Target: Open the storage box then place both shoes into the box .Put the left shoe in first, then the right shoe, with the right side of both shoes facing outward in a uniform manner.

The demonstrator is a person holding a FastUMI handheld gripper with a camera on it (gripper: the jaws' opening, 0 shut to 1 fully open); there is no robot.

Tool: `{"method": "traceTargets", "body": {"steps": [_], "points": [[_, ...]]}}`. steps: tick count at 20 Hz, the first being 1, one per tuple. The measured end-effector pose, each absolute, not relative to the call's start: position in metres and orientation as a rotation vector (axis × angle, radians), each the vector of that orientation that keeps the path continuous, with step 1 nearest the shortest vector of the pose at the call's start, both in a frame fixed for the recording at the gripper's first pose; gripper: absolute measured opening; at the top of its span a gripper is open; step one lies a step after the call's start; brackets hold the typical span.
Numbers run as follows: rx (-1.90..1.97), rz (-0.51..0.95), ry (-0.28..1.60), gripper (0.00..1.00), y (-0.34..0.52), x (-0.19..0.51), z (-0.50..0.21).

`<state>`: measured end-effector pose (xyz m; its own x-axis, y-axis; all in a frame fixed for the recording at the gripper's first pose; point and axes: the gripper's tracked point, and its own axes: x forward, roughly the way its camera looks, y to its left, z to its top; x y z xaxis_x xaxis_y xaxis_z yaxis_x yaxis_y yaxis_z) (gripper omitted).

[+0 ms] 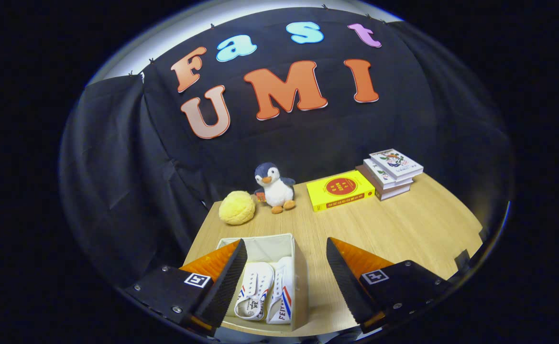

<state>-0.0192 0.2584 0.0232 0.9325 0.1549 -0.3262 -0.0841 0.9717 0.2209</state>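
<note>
So the gripper is hanging up above the table with its two fingers spread wide apart, nothing pinched between them, nothing touching either pad as far as I can see. Looking down through the gap and slightly toward the left finger, there's the storage box, a pale fabric bin sitting open-topped on the near part of the wooden table. The left finger covers the box's left edge in the view.

Both shoes are already inside. The left shoe lies with its top up, so you see the white laces and a bit of red and blue striping on the side. The right shoe is right next to it, touching or nearly so, tipped on its side against the box's right wall, with red and blue stripes showing. They're white canvas sneakers, packed side by side and pointing roughly the same way.

Further out, past the box, a yellow round plush thing sits beside a small penguin plush near the back wall. To the right of the penguin there's a yellow book lying flat, and just beyond that a stack of books piled a little crooked.
</note>
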Motion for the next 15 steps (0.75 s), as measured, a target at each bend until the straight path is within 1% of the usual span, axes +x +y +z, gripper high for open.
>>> {"method": "traceTargets", "body": {"steps": [6,12,15], "points": [[0.149,0.105,0.217,0.98,0.215,-0.028,0.078],[0.128,0.049,0.139,0.98,0.165,-0.036,0.103],[0.124,0.022,0.127,0.98,0.148,-0.038,0.104]]}}
